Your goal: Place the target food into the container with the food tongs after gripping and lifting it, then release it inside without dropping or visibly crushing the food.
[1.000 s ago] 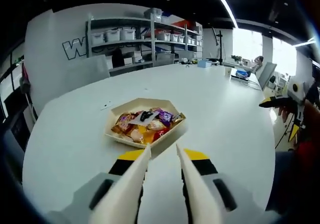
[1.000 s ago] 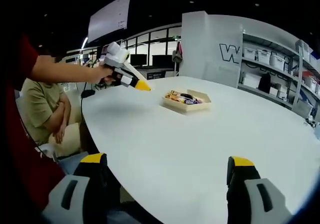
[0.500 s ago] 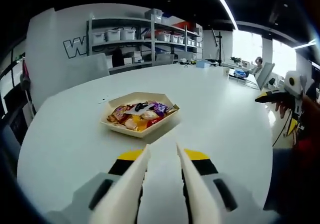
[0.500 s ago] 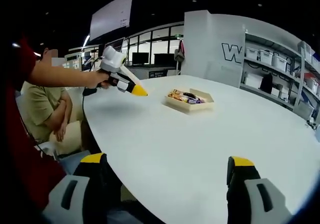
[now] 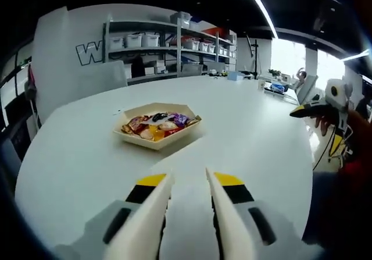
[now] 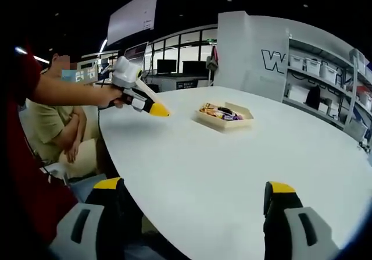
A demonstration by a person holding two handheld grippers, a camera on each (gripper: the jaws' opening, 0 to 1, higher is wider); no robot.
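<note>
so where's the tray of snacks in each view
Left gripper view: the tray of snacks sits left of centre on the white table, beyond the jaws.
Right gripper view: it sits right of centre, further off, near the left gripper.
Shared landmark: the wall's big W.

A large outlined letter "W" [image 5: 89, 52] stands on the grey wall [image 5: 64, 68] beside the shelves [image 5: 168, 50] (the rest of the word is cut off); snack wrappers in the tray [image 5: 156, 127] are too small to read
</note>
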